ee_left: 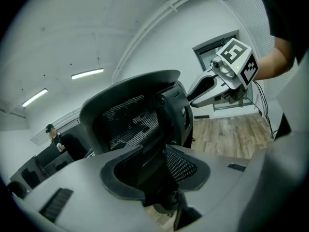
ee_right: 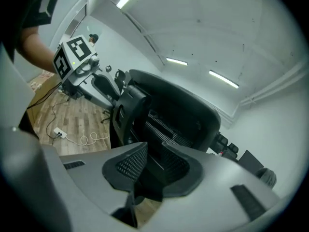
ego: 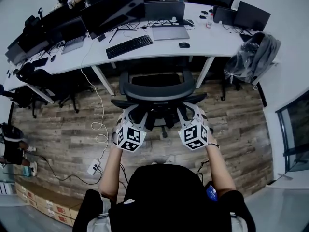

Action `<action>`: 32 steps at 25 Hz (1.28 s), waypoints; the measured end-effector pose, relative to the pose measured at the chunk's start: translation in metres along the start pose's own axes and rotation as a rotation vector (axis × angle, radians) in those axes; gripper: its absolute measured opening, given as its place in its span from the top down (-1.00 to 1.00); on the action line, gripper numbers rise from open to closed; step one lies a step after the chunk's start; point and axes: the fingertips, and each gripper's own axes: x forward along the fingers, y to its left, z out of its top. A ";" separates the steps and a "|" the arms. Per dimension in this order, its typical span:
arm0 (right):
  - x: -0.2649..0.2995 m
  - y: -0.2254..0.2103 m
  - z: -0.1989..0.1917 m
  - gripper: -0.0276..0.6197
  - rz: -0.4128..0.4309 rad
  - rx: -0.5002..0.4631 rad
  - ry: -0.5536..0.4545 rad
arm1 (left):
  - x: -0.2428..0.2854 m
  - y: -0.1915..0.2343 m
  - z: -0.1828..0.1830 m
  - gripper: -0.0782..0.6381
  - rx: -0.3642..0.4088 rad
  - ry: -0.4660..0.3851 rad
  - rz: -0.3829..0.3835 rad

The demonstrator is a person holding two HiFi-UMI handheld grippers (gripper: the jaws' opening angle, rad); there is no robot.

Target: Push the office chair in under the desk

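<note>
- Hidden: in the head view the office chair's (ego: pixel 157 88) backrest covers most of its seat and base. Whether either gripper's tips touch the backrest cannot be made out.
- Left gripper (ego: pixel 135 114): jaws parted, nothing pinched. The chair stands just ahead, slightly to its right.
- Right gripper (ego: pixel 190 112): jaws narrowly parted, empty. The chair stands just ahead, slightly to its left.
- Chair: black, with a mesh backrest and a curved top edge. It faces the white desk (ego: pixel 159 47) beyond it.

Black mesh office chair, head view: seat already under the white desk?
No, the black mesh office chair stands back from the white desk, its seat in plain sight short of the desk's front edge.
</note>
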 end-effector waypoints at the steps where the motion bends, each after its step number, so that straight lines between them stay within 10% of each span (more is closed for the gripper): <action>1: 0.002 0.001 -0.003 0.64 0.003 -0.021 0.011 | 0.002 0.000 -0.002 0.36 0.015 0.009 -0.001; 14: 0.033 0.004 -0.033 0.13 0.033 -0.244 0.120 | 0.031 -0.007 -0.016 -0.11 0.192 0.097 -0.033; 32: 0.068 0.009 -0.043 0.03 0.067 -0.456 0.182 | 0.054 -0.011 -0.020 -0.28 0.364 0.144 -0.047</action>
